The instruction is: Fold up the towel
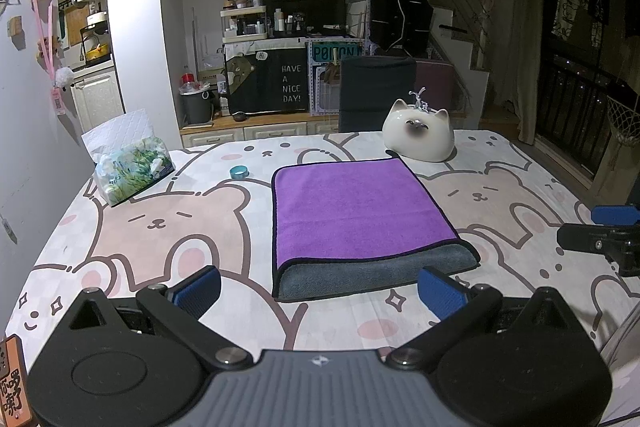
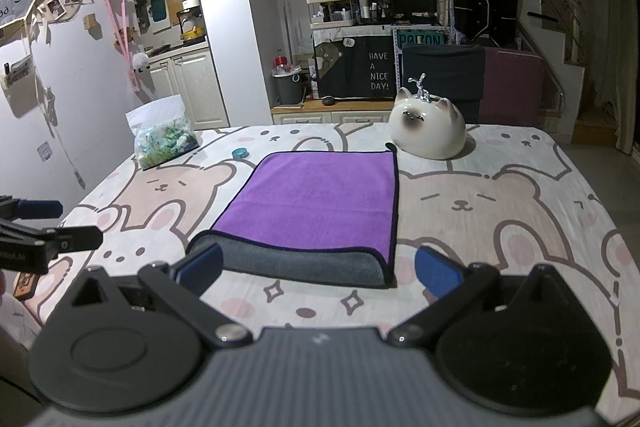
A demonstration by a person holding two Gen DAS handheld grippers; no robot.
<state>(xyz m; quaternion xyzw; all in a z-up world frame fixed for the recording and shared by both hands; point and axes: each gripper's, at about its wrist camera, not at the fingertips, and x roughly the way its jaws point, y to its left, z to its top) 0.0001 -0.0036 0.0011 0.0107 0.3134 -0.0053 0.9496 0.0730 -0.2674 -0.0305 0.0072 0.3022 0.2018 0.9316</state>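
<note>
Covered by a cloth printed with cartoon bears, the tabletop (image 1: pixel 160 239) is seen in the left wrist view with kitchen cabinets and a dark curtain lettered "HAVE A NICE DAY!" behind it. A folded towel (image 1: pixel 360 211), purple on top with a grey layer showing along its near edge, is laid flat near the middle of the tabletop. A white cat-shaped ceramic figure (image 1: pixel 419 136) is placed just beyond the towel's far right corner, a small teal ring (image 1: pixel 239 171) lies to the towel's far left, and a pack of tissues (image 1: pixel 128 169) is set further left. The left gripper (image 1: pixel 319 289) is held just short of the towel's near edge, its blue-padded fingers (image 1: pixel 198 291) spread wide and nothing held between them. The right gripper (image 1: pixel 600 227) is seen at the right margin, apart from the towel. In the right wrist view, the same towel (image 2: pixel 316 203) is seen ahead, with the cat figure (image 2: pixel 430 129) beyond its far right corner and the tissue pack (image 2: pixel 166 139) at far left. The right gripper (image 2: pixel 319 273) is held wide apart and empty, its left finger (image 2: pixel 200 267) overlapping the towel's near left corner in the view; contact cannot be told. The left gripper (image 2: pixel 48 227) enters from the left edge.
</note>
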